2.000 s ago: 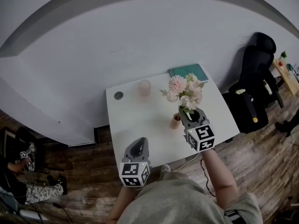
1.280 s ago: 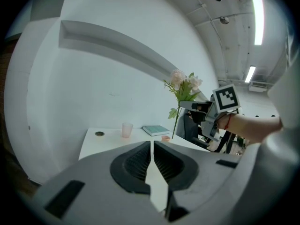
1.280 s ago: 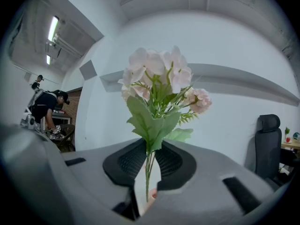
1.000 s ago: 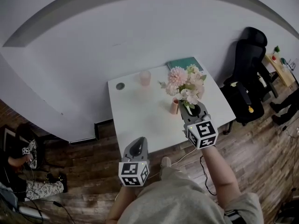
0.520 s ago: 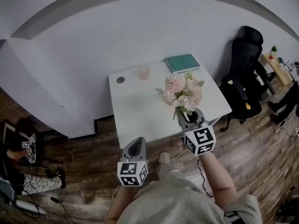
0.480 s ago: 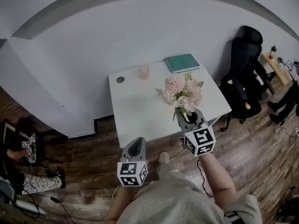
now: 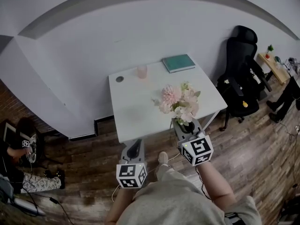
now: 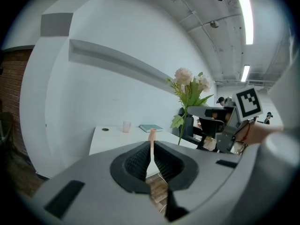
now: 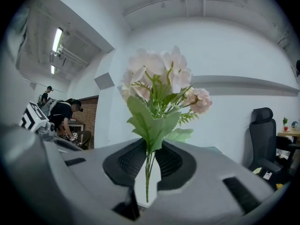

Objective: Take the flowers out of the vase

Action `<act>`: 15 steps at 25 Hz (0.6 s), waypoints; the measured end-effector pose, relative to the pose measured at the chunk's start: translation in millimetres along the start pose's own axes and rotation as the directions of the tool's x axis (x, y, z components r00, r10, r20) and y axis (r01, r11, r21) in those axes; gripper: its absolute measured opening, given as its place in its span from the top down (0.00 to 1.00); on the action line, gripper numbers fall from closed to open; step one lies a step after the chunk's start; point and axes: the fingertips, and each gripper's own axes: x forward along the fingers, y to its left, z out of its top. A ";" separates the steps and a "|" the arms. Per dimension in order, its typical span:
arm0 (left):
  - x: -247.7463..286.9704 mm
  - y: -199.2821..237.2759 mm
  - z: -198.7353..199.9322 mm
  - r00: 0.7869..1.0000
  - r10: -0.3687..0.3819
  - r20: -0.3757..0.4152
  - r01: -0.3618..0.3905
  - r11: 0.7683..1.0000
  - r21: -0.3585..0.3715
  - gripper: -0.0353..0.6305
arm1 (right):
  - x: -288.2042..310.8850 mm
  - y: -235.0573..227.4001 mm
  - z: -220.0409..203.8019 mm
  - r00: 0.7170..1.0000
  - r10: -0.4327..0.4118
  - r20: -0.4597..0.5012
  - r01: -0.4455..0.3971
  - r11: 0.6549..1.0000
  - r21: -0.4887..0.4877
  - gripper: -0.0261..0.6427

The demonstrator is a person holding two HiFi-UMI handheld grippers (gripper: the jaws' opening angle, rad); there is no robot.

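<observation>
A bunch of pink and white flowers point(image 7: 178, 101) with green leaves is clamped by its stems in my right gripper point(image 7: 180, 122), which is shut on them. The bouquet hangs over the front right part of the white table point(image 7: 136, 107). In the right gripper view the stems point(image 9: 148, 172) run down between the pads and end free below them. In the left gripper view a slim pink vase point(image 8: 152, 135) stands empty on the table, left of the flowers point(image 8: 189, 86). The head view hides the vase behind the bouquet. My left gripper point(image 7: 136, 145) is shut and empty, in front of the table over the floor.
At the table's far side lie a teal book point(image 7: 178, 63), a pale pink cup point(image 7: 141, 71) and a small dark disc point(image 7: 119, 79). A black office chair point(image 7: 239, 74) stands to the right. A person point(image 7: 18, 149) sits low at the left. The floor is wood planks.
Both grippers have drawn back from the table toward me. The flowers have come with the right gripper, from the table's middle to its front edge, away from the vase.
</observation>
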 end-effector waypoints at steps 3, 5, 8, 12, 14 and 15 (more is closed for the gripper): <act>-9.6 -6.5 -2.0 1.000 0.006 0.003 -0.006 1.000 -0.003 0.91 | -16.6 8.5 -2.5 1.000 0.008 -0.005 -0.008 1.000 0.010 0.87; -15.1 -9.4 -3.2 1.000 0.010 0.006 -0.010 1.000 -0.006 0.91 | -25.7 14.6 -5.5 1.000 0.014 -0.009 -0.014 1.000 0.014 0.87; -21.1 -13.3 -5.3 1.000 0.012 0.010 -0.012 1.000 -0.007 0.91 | -35.2 22.9 -11.8 1.000 0.023 -0.018 -0.023 1.000 0.012 0.87; -25.7 -16.9 -10.2 1.000 0.009 0.004 -0.009 1.000 -0.004 0.91 | -43.0 32.2 -20.9 0.999 0.034 -0.031 -0.033 0.999 0.023 0.87; -26.9 -17.1 -12.5 1.000 0.009 -0.001 -0.009 1.000 -0.003 0.91 | -45.4 36.6 -25.4 0.999 0.038 -0.038 -0.037 0.999 0.030 0.87; -26.8 -17.3 -12.9 1.000 0.008 -0.003 -0.008 1.000 -0.004 0.91 | -46.2 38.1 -27.5 0.998 0.040 -0.042 -0.038 0.999 0.033 0.87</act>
